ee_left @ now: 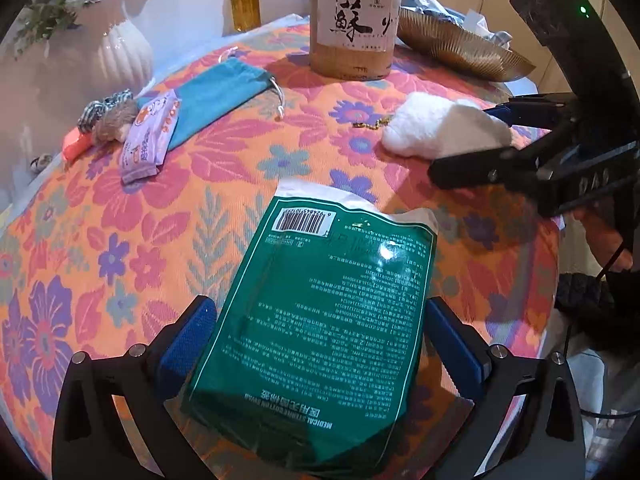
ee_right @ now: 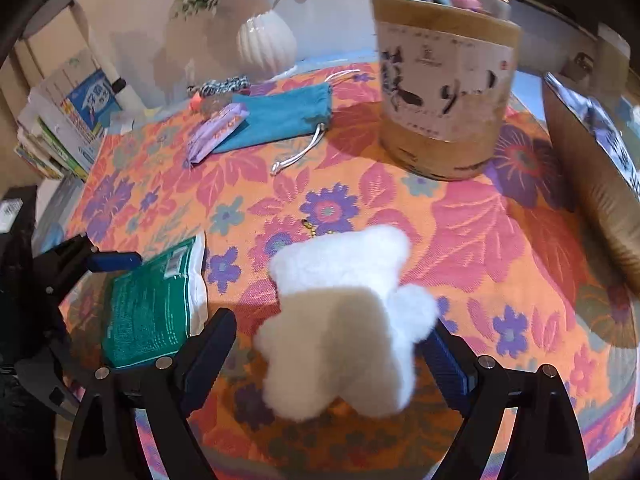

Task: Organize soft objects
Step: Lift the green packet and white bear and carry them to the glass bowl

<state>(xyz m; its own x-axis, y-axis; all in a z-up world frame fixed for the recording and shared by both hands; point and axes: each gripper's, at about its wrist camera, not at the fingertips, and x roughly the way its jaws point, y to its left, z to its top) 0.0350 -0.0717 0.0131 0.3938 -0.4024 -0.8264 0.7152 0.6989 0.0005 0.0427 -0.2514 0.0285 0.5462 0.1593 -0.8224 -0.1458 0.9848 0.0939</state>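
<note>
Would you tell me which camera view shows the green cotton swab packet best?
The left wrist view: the green packet fills the centre, barcode and print visible, between the left gripper fingers. The right wrist view shows it small and oblique at the left edge.

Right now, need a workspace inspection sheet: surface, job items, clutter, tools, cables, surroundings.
Surface: floral tablecloth, flat.
Job's things: green cotton swab pack between left tool's fingers; white plush between right tool's fingers; teal pouch, purple tissue pack lying apart.
Clutter: bamboo holder, gold dish, amber bottle.
Grippers: left tool, right tool, jaws open around items.
Cables: black cord by right tool.
Surroundings: white vase, books.
</note>
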